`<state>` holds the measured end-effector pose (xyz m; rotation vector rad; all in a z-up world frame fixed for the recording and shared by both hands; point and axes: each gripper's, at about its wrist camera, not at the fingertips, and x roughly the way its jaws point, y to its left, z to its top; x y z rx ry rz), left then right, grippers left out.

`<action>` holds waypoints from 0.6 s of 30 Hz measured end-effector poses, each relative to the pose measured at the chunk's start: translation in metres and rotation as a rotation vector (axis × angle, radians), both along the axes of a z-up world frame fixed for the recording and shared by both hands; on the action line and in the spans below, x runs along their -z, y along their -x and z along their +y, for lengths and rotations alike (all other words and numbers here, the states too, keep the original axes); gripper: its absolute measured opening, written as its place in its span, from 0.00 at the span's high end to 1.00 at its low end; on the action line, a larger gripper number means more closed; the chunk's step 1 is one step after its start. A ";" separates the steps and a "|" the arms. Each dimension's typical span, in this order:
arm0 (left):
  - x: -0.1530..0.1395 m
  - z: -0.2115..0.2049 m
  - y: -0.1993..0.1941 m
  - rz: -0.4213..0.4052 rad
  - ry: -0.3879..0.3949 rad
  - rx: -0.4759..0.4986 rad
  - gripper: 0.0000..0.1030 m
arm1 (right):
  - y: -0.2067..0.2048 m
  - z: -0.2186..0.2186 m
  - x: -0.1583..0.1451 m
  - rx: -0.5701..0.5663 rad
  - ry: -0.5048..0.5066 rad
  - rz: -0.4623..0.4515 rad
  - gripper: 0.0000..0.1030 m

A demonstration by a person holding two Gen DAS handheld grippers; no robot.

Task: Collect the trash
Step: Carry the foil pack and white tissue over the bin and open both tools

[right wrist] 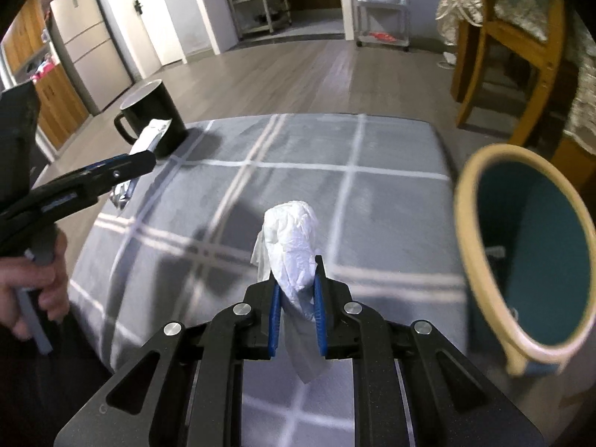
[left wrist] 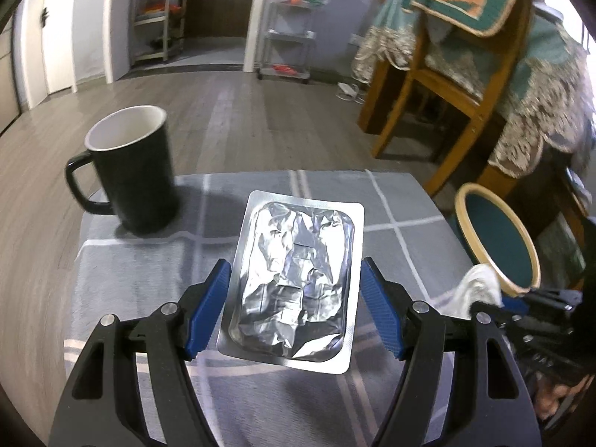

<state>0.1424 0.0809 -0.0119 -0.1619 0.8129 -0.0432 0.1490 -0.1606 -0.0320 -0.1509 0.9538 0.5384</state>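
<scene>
- Grey checked surface (right wrist: 298, 156) carrying black mug (left wrist: 130, 171); teal bin (right wrist: 529, 257) alongside, wood-plank floor (left wrist: 231, 111) beyond.
- Left gripper (left wrist: 294, 298) clamping foil blister pack (left wrist: 294, 287); right gripper (right wrist: 298, 290) pinching crumpled tissue (right wrist: 294, 246).

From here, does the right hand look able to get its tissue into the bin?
Probably yes. The right tongs are clamped on the tissue, and the bin stands open-mouthed just to their right beside the table, with nothing between.

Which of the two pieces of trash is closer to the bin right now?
The crumpled white tissue, pinched in the right gripper beside the teal bin; the foil blister pack sits farther off, near the black mug.
</scene>
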 end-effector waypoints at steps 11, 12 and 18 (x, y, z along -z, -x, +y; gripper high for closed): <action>-0.003 -0.045 -0.002 0.040 -0.030 0.088 0.33 | 0.028 -0.070 -0.010 0.124 -0.011 -0.097 0.84; -0.005 -0.051 -0.003 0.038 -0.034 0.096 0.33 | 0.028 -0.075 -0.010 0.135 -0.021 -0.095 0.84; -0.014 -0.106 -0.014 0.033 -0.081 0.186 0.33 | 0.028 -0.105 -0.022 0.216 -0.082 -0.132 0.84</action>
